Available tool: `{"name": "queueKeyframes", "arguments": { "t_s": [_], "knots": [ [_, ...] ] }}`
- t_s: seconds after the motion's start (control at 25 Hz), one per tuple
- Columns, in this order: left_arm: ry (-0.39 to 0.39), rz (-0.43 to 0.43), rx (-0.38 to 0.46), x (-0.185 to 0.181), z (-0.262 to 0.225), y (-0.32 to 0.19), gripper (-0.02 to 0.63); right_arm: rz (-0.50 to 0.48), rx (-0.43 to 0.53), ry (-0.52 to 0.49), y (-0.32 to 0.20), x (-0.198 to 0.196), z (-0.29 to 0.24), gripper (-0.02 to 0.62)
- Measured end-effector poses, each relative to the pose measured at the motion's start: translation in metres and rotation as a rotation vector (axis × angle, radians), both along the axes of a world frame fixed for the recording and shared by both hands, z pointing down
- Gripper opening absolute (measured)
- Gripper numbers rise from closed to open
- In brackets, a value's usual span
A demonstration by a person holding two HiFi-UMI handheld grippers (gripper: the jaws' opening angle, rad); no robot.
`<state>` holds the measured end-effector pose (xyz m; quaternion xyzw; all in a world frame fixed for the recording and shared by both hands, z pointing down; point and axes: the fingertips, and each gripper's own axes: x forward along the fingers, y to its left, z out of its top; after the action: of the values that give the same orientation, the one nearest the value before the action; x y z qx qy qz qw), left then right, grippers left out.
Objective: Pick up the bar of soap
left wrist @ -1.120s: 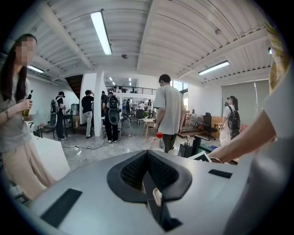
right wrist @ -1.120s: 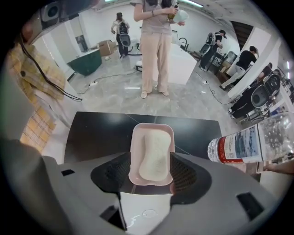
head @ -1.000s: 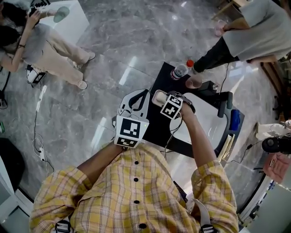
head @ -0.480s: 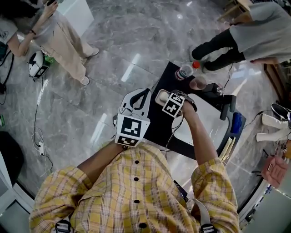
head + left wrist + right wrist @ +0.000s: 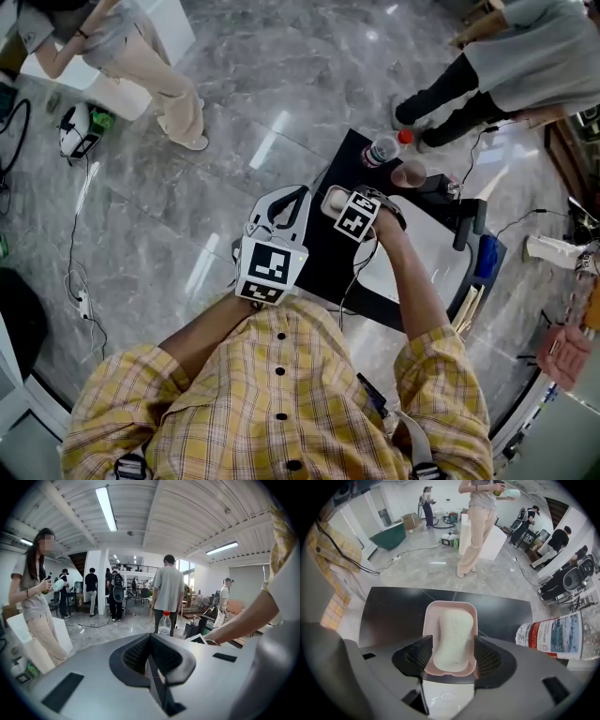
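Note:
A white bar of soap [image 5: 452,637] lies in a pink soap dish [image 5: 449,609] on a black table [image 5: 393,609]. My right gripper [image 5: 453,642] is open, one jaw on each side of the dish's near end, close against its walls. In the head view the dish [image 5: 326,198] shows just past the right gripper [image 5: 343,212] at the black table's [image 5: 319,258] left part. My left gripper [image 5: 281,202] hovers left of the table over the floor. Its jaws are shut with nothing between them [image 5: 149,639].
A clear bottle with a red cap [image 5: 380,148] and a cup [image 5: 410,172] stand at the table's far end; the bottle [image 5: 555,632] is right of the dish. A white basin [image 5: 431,246] lies to the right. People stand around on the marble floor.
Both grippers have stayed where they were. The people in the background have shifted, and the view has moved slightly.

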<state>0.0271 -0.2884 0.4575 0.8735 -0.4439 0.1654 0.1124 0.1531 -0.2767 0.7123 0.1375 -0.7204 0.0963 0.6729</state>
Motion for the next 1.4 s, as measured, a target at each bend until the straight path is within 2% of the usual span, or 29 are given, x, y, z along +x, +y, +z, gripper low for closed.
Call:
{"name": "queueKeyframes", "arguments": {
  "t_s": [0.32,0.44,0.48,0.72,0.96,1.4],
  "knots": [
    [0.001,-0.009,-0.010,-0.001,0.004,0.001,0.011,-0.040,0.066,0.056,-0.002,0.005,0.004,0.268],
    [0.002,-0.011,-0.013,-0.003,0.005,0.003,0.011,-0.031,0.032,0.056,0.003,0.003,0.006,0.265],
    [0.003,-0.011,-0.013,-0.003,0.005,0.004,0.011,-0.022,0.012,0.048,0.006,0.003,0.007,0.236],
    [0.003,-0.015,-0.020,-0.006,0.008,0.003,0.011,-0.013,-0.011,0.020,0.007,0.003,0.008,0.235],
    [0.003,-0.007,-0.022,-0.008,0.009,0.002,0.011,-0.023,-0.093,0.035,0.006,0.001,0.011,0.235],
    [-0.001,-0.006,-0.028,-0.010,0.010,-0.002,0.011,-0.036,-0.110,0.030,0.005,0.000,0.010,0.235]
  ]
}}
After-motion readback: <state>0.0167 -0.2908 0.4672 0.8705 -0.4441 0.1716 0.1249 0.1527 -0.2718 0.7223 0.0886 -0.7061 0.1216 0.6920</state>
